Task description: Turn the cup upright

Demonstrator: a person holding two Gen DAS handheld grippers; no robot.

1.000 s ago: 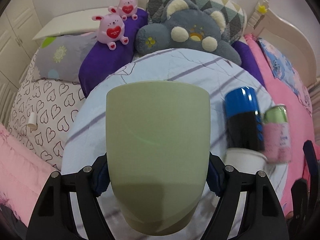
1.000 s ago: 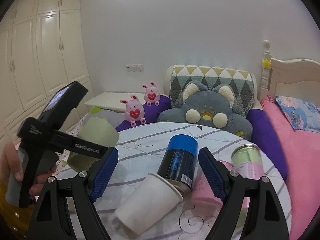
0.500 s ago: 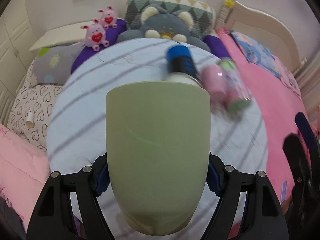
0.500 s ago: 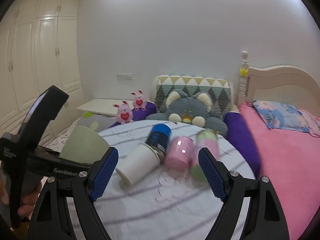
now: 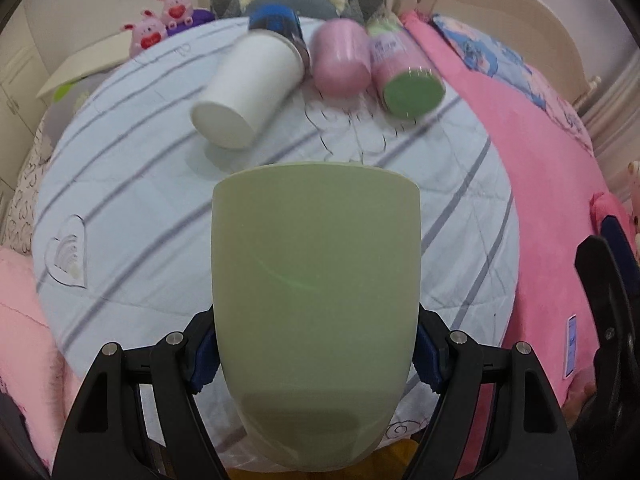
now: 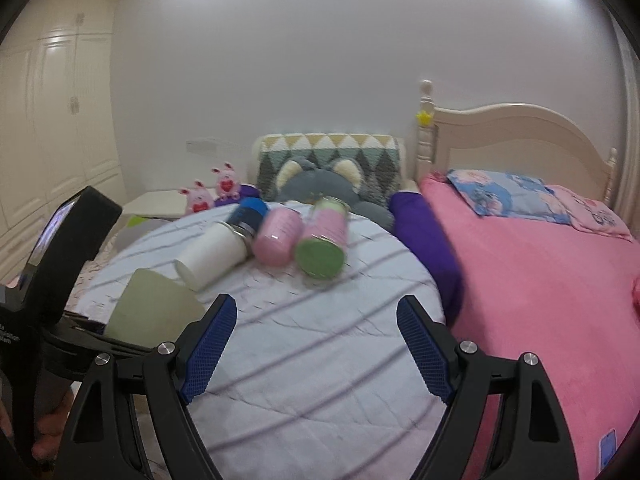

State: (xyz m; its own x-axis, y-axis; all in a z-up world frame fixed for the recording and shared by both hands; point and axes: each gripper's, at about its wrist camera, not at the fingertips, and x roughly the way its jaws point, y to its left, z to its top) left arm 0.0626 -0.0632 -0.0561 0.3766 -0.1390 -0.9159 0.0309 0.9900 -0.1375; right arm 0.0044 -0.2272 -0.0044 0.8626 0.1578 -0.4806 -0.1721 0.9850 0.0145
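The left gripper (image 5: 316,354) clamps the pale green cup (image 5: 316,320) above the round cushion's (image 5: 132,216) bare near half; the right gripper (image 6: 316,348) gapes, holding nothing.

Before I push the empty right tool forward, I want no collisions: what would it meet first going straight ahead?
Probably the green-lidded pink bottle lying on the round striped table; bare cloth until then, though depth is unclear.

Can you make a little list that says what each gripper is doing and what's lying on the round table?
left gripper: shut on green cup, held above the table
right gripper: open, empty
table: round, striped cloth
lying on their sides: white cup, blue can, pink cup, green-lidded can
behind table: grey plush
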